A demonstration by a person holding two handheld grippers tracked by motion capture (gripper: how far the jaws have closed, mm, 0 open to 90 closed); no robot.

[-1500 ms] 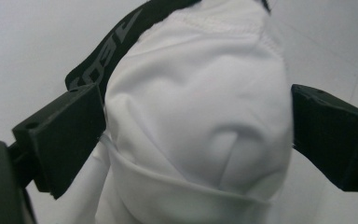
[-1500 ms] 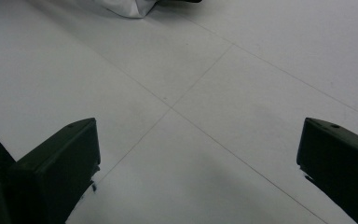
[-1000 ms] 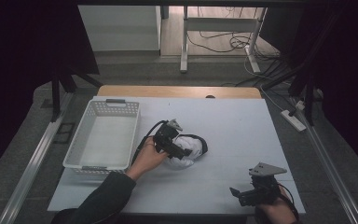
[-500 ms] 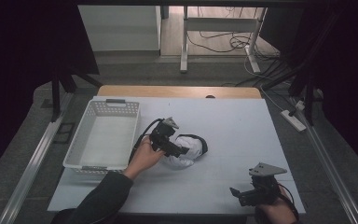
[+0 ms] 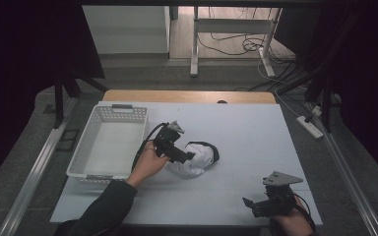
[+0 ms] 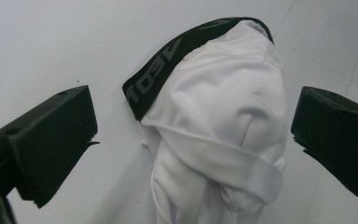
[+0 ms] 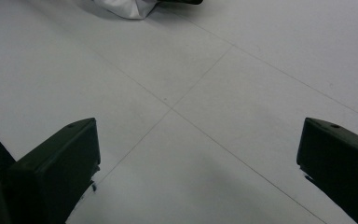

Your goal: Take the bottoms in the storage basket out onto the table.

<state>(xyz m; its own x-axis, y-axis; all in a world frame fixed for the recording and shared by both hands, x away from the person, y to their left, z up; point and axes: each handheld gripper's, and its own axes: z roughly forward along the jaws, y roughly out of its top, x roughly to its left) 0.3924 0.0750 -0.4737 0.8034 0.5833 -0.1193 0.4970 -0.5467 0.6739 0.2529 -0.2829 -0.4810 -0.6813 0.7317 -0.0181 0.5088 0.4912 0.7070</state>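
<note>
Two grippers are yours on the white table (image 5: 256, 128). Your left gripper (image 6: 193, 140) has its jaws spread wide on either side of the white garment (image 6: 223, 130), which has a black waistband (image 6: 168, 60) and lies bunched near the table's middle, just right of the white basket (image 5: 109, 142); neither jaw touches the cloth. Your right gripper (image 7: 198, 172) sits wide open above bare table at the near right corner, well apart from the garment.
</note>
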